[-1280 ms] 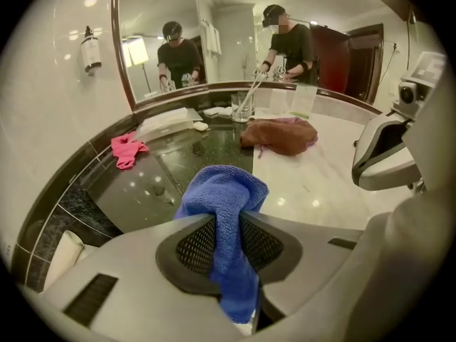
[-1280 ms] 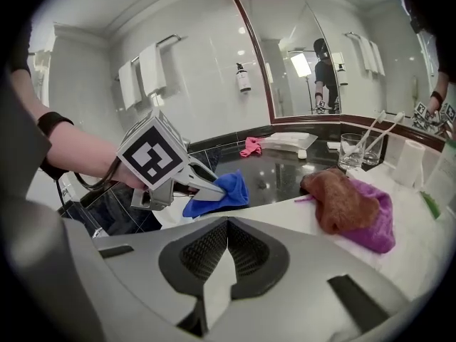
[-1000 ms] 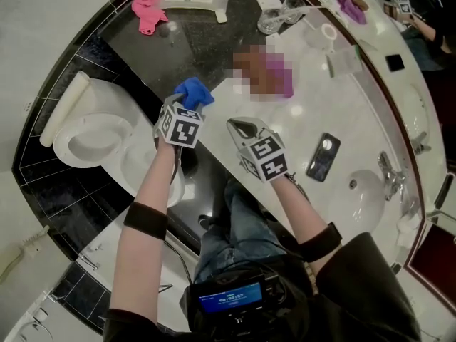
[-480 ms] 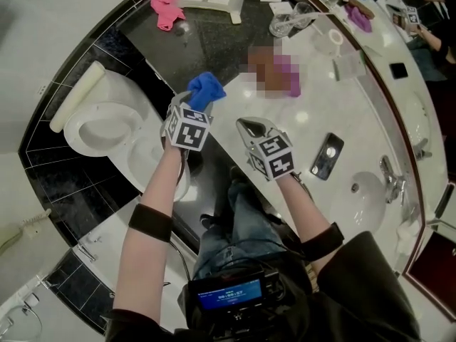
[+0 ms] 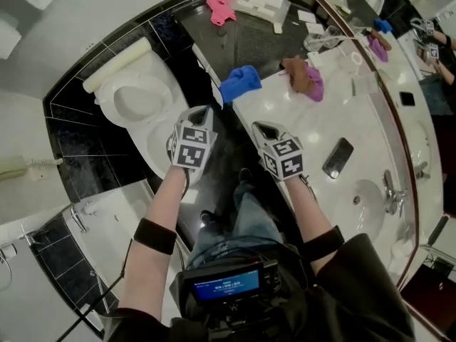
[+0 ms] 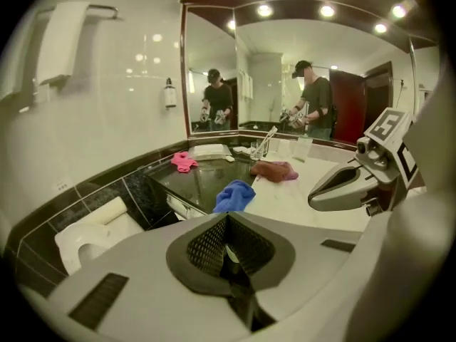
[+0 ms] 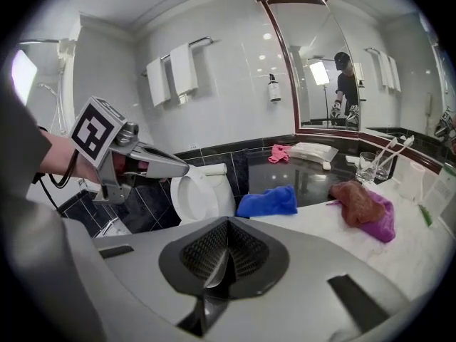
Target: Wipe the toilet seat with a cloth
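Observation:
The blue cloth (image 5: 240,83) lies bunched on the corner of the white counter (image 5: 335,116), and it also shows in both gripper views (image 6: 234,195) (image 7: 268,201). The white toilet (image 5: 135,98) stands to its left, with its seat ring down. My left gripper (image 5: 201,111) hovers between the toilet and the counter, short of the cloth. Its jaws have just been closing and are shut with nothing between them (image 6: 228,223). My right gripper (image 5: 261,129) hangs beside it at the counter edge, shut and empty (image 7: 226,225).
A brown and a purple cloth (image 5: 305,77) lie further along the counter, near a glass (image 5: 320,41). A pink cloth (image 5: 221,6) sits on the dark shelf behind. A phone (image 5: 338,157) lies beside the sink basin (image 5: 367,201). Mirrors line the wall.
The left gripper held the blue cloth before. Now the cloth rests on the counter corner and the left gripper, shut and empty, has drawn back from it. The right gripper drew back too.

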Motion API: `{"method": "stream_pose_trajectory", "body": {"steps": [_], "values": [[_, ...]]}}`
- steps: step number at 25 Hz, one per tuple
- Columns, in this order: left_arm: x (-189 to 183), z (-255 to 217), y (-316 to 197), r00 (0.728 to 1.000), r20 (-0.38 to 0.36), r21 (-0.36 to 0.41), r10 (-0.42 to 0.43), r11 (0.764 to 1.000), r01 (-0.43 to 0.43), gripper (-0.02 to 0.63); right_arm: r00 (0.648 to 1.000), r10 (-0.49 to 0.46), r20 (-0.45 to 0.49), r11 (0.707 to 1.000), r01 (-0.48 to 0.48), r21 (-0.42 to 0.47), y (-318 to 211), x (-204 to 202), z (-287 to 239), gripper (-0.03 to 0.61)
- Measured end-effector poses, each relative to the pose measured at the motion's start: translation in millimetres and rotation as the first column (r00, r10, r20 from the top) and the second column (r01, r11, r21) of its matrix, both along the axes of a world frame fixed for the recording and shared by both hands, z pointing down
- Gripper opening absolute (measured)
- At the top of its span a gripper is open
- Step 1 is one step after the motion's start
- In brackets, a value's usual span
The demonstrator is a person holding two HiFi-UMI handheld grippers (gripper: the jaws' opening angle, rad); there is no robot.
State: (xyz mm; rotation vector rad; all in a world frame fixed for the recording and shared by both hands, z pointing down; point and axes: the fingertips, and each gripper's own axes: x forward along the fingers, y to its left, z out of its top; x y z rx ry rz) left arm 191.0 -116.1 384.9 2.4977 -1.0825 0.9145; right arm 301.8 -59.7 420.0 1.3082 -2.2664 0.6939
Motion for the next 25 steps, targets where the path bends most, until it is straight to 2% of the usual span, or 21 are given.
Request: {"method": "stream_pose_trajectory", "body": {"steps": [3,6,10,15,21,25], "values": [[-51,-25,31,0.996,-0.043,0.026,-0.08,0.996,0.081,0.003,0.999,-0.035,-0.007,0.999,0.035,0.022,14,-32,-15,0.018],[-113,-42,65,0.978,-0.088,0.042,-0.187,0.981,0.191,0.003,0.998,-0.065,-0.01,0.997,0.065,0.035,30,-64,-28,0.018],[-198,-56,107,0.94,-0.117,0.072,-0.32,0.941,0.33,0.003,0.993,-0.119,-0.001,0.991,0.118,0.059,46,-115,-51,0.018],[-284,-75,161,0.872,-0.169,0.082,-0.46,0.875,0.477,0.003,0.98,-0.198,-0.006,0.977,0.198,0.085,67,-176,-69,0.018],[-358,-85,216,0.814,-0.189,0.094,-0.549,0.815,0.572,0.002,0.967,-0.255,0.027,0.963,0.251,0.101,93,-236,-80,0.018],[-385,-85,242,0.79,-0.203,0.09,-0.579,0.792,0.604,0.002,0.962,-0.271,0.042,0.958,0.266,0.108,113,-259,-85,0.018]]}}
